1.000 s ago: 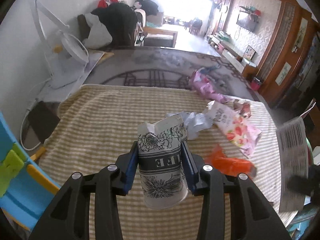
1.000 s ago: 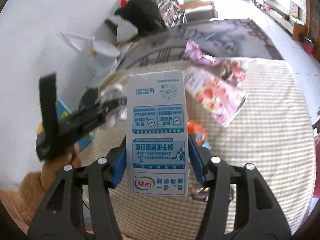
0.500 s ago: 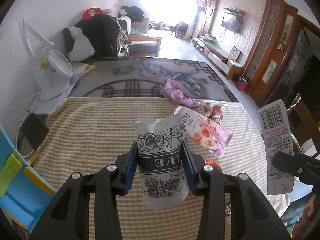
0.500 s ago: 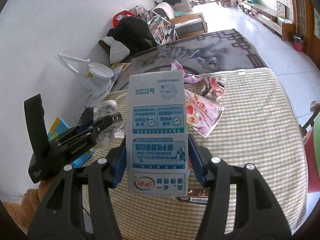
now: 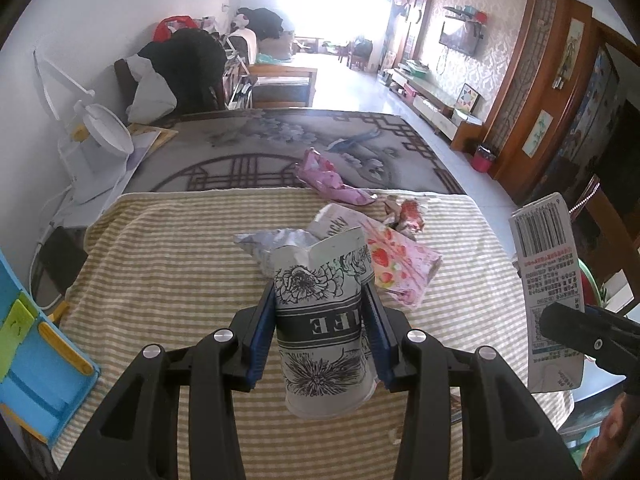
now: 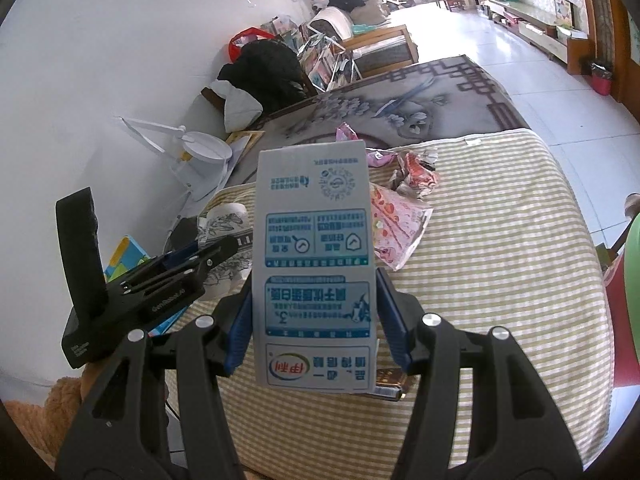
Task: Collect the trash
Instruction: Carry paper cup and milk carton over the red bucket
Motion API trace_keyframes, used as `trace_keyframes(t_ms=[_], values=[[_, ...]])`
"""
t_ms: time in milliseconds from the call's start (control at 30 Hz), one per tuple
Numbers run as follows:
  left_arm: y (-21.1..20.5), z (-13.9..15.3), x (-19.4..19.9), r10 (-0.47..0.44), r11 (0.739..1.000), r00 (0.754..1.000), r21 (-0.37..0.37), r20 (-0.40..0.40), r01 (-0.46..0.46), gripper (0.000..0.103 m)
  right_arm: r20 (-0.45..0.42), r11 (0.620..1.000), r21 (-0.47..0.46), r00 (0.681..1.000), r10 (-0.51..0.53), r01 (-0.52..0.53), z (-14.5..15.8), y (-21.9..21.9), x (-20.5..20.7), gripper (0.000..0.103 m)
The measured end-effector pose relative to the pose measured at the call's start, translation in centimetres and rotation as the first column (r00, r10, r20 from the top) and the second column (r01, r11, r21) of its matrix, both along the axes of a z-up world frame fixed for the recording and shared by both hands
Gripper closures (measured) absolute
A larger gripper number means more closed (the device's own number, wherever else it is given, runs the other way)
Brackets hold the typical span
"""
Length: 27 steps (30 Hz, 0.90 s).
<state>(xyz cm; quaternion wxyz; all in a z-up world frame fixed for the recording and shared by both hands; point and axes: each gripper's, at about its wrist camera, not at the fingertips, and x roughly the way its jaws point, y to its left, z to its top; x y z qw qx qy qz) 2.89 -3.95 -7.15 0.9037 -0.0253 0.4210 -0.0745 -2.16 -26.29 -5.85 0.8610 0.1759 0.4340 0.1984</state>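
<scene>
Both jaws stay clamped: my left gripper (image 5: 322, 334) on the crumpled cup (image 5: 325, 320), right gripper (image 6: 314, 320) on the milk carton (image 6: 316, 268). I've pulled both back from the table (image 5: 168, 264); wrappers (image 5: 394, 268) remain.

Left wrist view: mounted just behind the left gripper (image 5: 322, 316), aimed forward and downward along its fingers, very close to the cup (image 5: 324, 320) between them; beyond the tips, the striped cloth (image 5: 160, 264), then rug (image 5: 280, 140) and a long room. Right wrist view: same mounting behind the right gripper (image 6: 314, 312), tilted downward, close on the carton (image 6: 316, 264), angled across the cloth (image 6: 500, 248) toward the wall on its left. Shared: cloth, strawberry wrapper (image 5: 400, 268) (image 6: 400, 224), rug, white fan (image 5: 100, 136) (image 6: 204, 148). Each gripper visible in the other view: right one with carton at the left view's right edge (image 5: 560, 320), left one left of the carton (image 6: 208, 260).
</scene>
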Motion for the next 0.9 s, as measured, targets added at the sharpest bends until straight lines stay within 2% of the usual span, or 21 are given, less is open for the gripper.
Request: trace_keyframes(t_ms=[333,900], values=[[-6.6,0.6,-0.7,-0.011,1.0,1.0,0.021,0.003,0.011,0.063,0.003,1.0,0.023,1.0,0.013,-0.013,0.0,-5.5,-0.4,0.049],[-17.9,1.8,-1.8,-0.082,0.996,0.996,0.033,0.027,0.081,0.063,0.024,0.997,0.056,0.998,-0.062,0.061,0.2,-17.0,-1.4,0.049]])
